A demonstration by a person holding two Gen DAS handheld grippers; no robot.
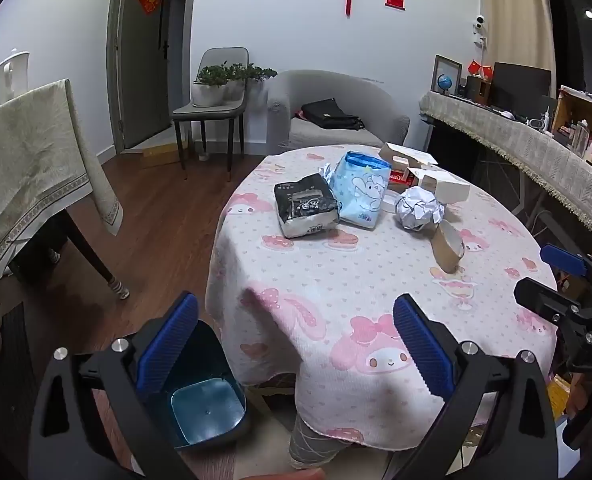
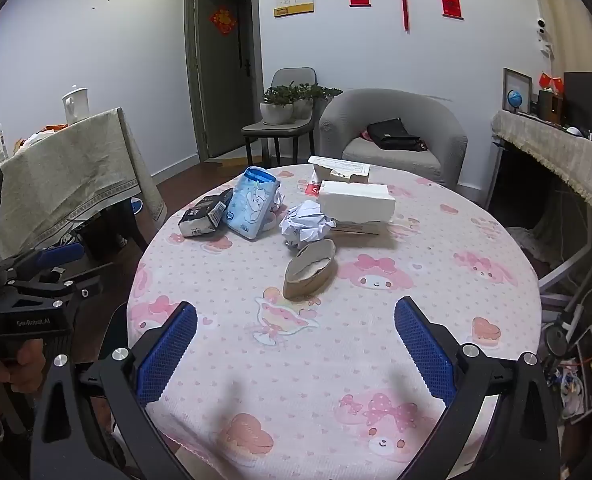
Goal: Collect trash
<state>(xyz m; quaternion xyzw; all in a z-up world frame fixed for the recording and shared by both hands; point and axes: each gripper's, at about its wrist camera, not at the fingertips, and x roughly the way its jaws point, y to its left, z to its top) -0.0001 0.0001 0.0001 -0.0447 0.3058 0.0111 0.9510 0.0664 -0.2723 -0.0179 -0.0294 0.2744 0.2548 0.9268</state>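
A round table with a pink cartoon cloth (image 1: 375, 280) (image 2: 435, 240) holds trash: a black-and-white packet (image 1: 305, 210) (image 2: 204, 216), a light blue wrapper (image 1: 361, 190) (image 2: 252, 204), a crumpled paper ball (image 1: 417, 208) (image 2: 305, 224), a flattened cardboard roll (image 1: 449, 246) (image 2: 309, 270) and white boxes (image 1: 443, 188) (image 2: 355, 200). A blue trash bin (image 1: 206, 404) stands on the floor at the table's near left. My left gripper (image 1: 296, 344) is open and empty, above the bin and table edge. My right gripper (image 2: 296, 352) is open and empty over the table's near edge.
A cloth-covered table (image 1: 28, 160) with a white kettle (image 1: 14, 76) stands left. A chair with potted plants (image 1: 216, 92) and a grey armchair (image 1: 335, 112) stand behind. A cluttered covered desk (image 1: 535, 148) runs along the right. Wooden floor (image 1: 156, 208) lies between.
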